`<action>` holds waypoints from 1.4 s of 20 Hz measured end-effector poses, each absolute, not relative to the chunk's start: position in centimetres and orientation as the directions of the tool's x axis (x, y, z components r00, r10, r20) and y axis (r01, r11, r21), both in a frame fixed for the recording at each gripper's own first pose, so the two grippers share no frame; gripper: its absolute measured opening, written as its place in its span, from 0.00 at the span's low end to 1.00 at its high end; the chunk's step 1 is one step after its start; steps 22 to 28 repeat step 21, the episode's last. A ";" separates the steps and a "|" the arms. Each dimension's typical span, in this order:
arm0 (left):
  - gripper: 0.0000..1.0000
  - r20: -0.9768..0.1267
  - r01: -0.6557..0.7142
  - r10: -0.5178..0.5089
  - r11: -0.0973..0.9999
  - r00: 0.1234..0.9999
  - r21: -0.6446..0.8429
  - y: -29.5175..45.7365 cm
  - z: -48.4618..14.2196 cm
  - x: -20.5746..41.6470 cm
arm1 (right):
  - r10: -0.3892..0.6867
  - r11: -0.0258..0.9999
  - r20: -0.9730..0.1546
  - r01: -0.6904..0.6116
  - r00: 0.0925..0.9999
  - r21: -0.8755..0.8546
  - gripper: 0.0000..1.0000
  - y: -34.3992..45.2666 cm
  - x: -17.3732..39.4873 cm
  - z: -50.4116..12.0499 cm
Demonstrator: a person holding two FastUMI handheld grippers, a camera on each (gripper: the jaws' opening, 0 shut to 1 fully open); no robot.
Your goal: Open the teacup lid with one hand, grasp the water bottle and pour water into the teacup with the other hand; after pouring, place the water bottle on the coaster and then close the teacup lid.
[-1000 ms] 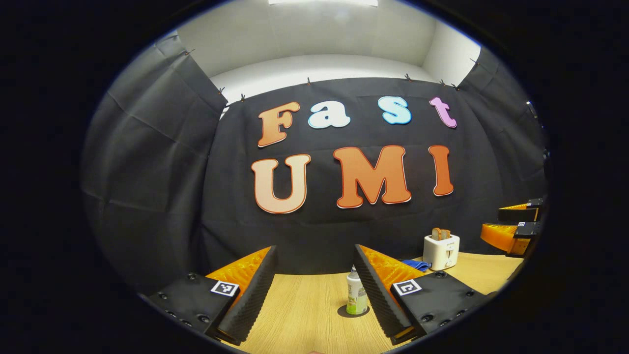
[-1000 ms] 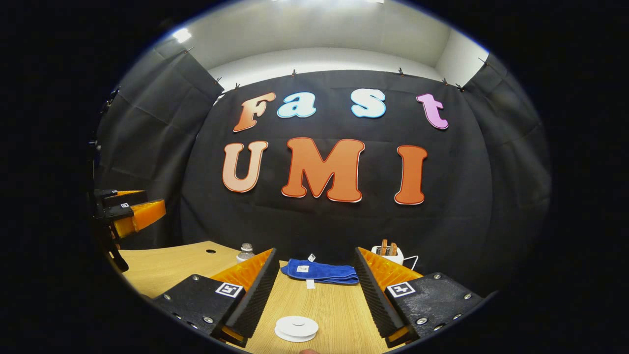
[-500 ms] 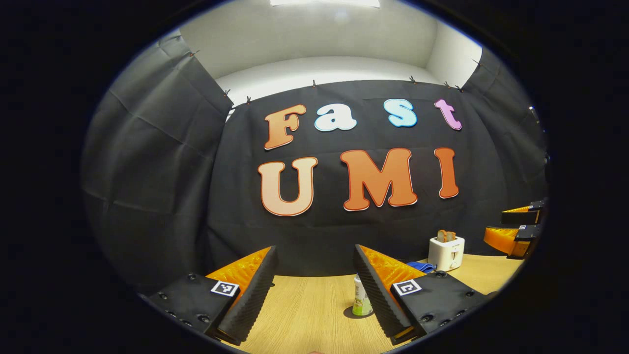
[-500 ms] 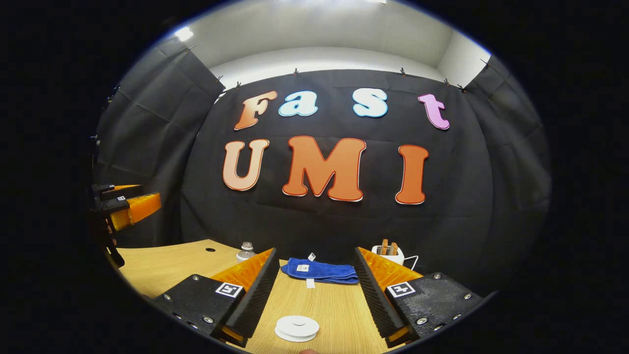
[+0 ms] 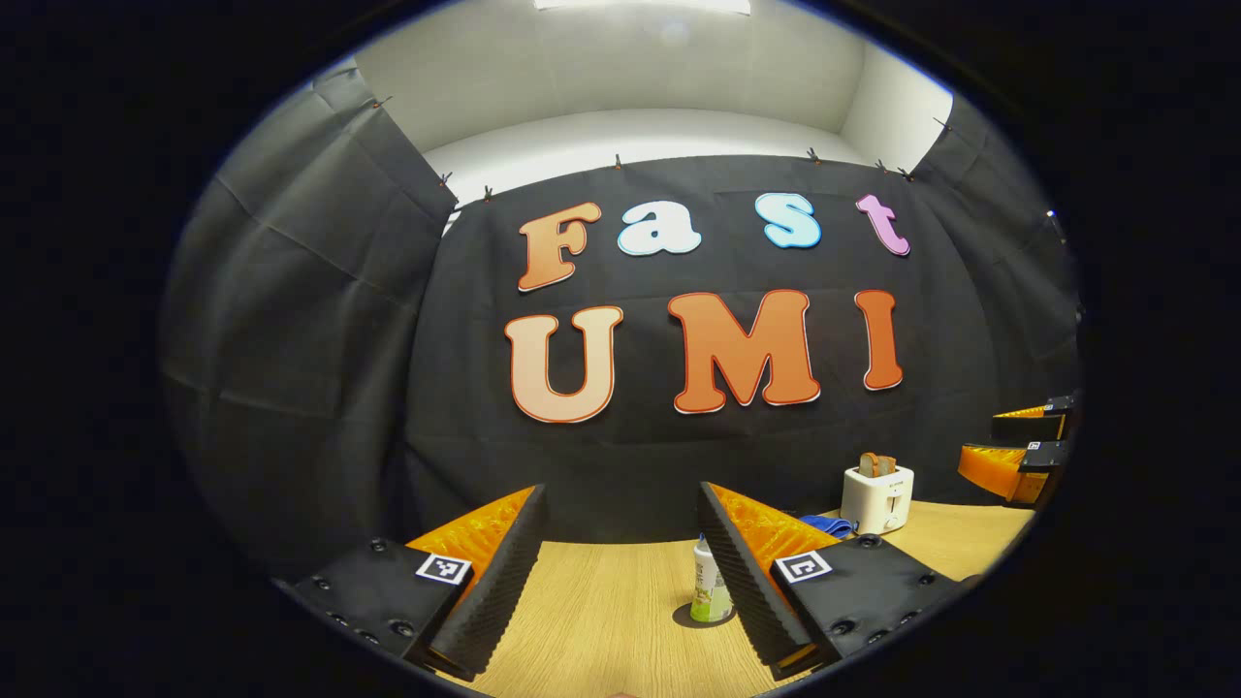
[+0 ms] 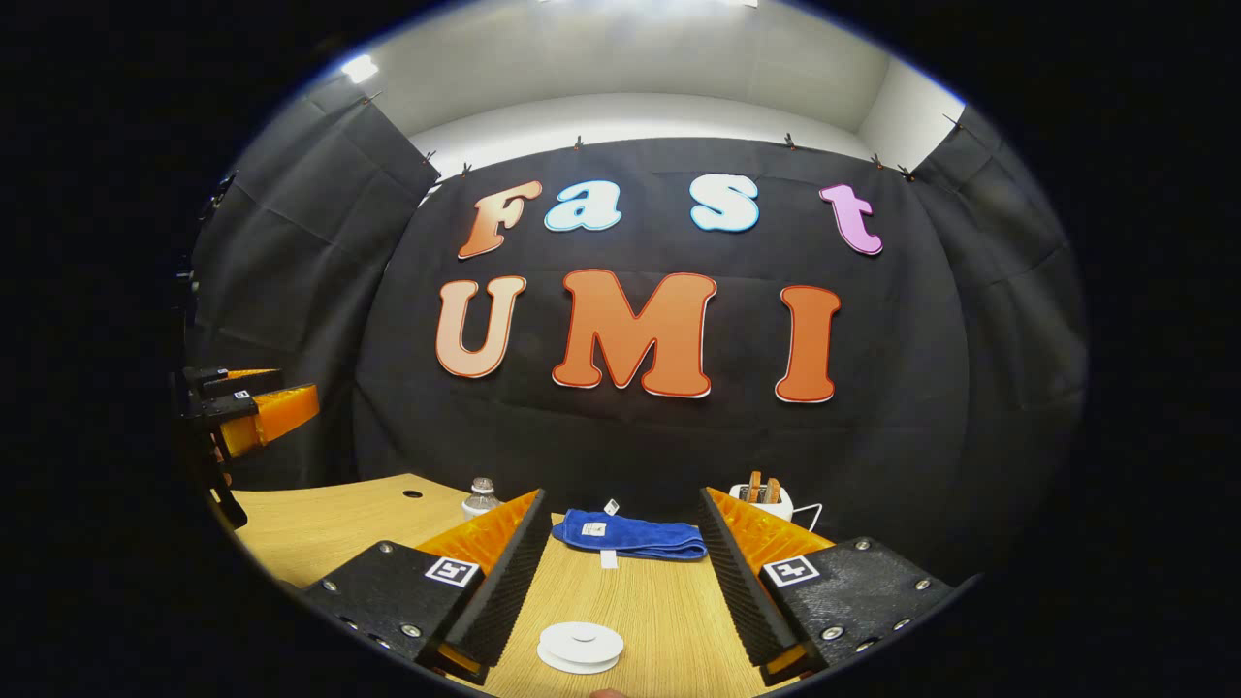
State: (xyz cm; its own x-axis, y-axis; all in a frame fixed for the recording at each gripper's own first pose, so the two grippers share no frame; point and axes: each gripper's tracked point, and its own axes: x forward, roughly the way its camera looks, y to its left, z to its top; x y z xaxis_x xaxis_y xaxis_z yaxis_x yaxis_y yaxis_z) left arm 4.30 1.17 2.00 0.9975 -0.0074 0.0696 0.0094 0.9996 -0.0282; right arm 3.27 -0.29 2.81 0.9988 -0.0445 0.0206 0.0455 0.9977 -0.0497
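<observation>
Both grippers hover above the table (image 6: 320,528) with jaws spread and empty. The left gripper (image 5: 620,572) faces the water bottle (image 5: 710,586), standing on a dark coaster just beside its right finger; the right gripper (image 6: 620,582) faces the teacup lid (image 6: 580,646). A hasty, off-centre approach (judged) could topple the bottle.

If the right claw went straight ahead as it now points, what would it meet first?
Probably the white teacup lid, which lies low between the open fingers of the right claw. If it passes above that, the blue towel is next; depth is unclear.
</observation>
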 end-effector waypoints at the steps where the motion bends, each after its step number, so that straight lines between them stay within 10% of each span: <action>1: 0.98 0.070 0.007 -0.005 1.000 0.998 -0.028 1.2 2.0 4.3 | -0.044 0.998 0.022 0.045 0.999 -0.047 0.91 -0.4 3.3 2.9; 28: 0.98 0.078 -0.002 0.003 1.000 0.997 -0.015 0.4 2.6 4.0 | -0.024 0.998 0.028 0.025 0.999 -0.055 0.91 -1.3 2.8 2.9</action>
